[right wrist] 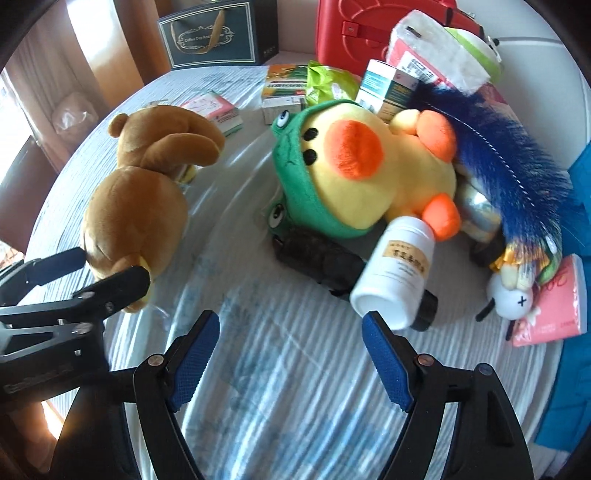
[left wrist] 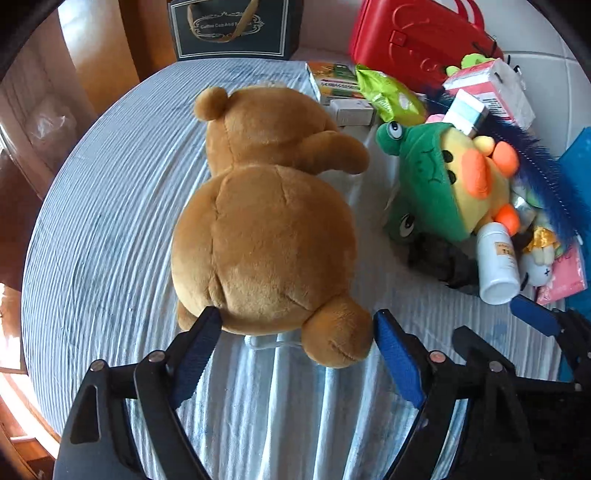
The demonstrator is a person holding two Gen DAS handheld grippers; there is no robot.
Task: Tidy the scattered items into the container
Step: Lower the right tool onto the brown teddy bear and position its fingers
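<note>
A brown teddy bear [left wrist: 266, 229] lies face down on the striped cloth; it also shows in the right wrist view [right wrist: 140, 192]. My left gripper [left wrist: 295, 325] is open, its fingers on either side of the bear's rear and foot. My right gripper [right wrist: 290, 325] is open and empty over the cloth, its right fingertip [right wrist: 373, 325] next to a white bottle [right wrist: 395, 269]. A yellow duck plush in a green frog hood [right wrist: 351, 170] lies in a pile with a blue feather duster [right wrist: 509, 158], boxes and tissue packs. A red case [right wrist: 354, 33] stands behind.
A dark gift bag [left wrist: 232, 29] stands at the back of the round table. A black folded umbrella [right wrist: 325, 262] lies under the bottle. A blue object [right wrist: 580, 258] sits at the right edge. A pink box [right wrist: 214, 107] lies beyond the bear.
</note>
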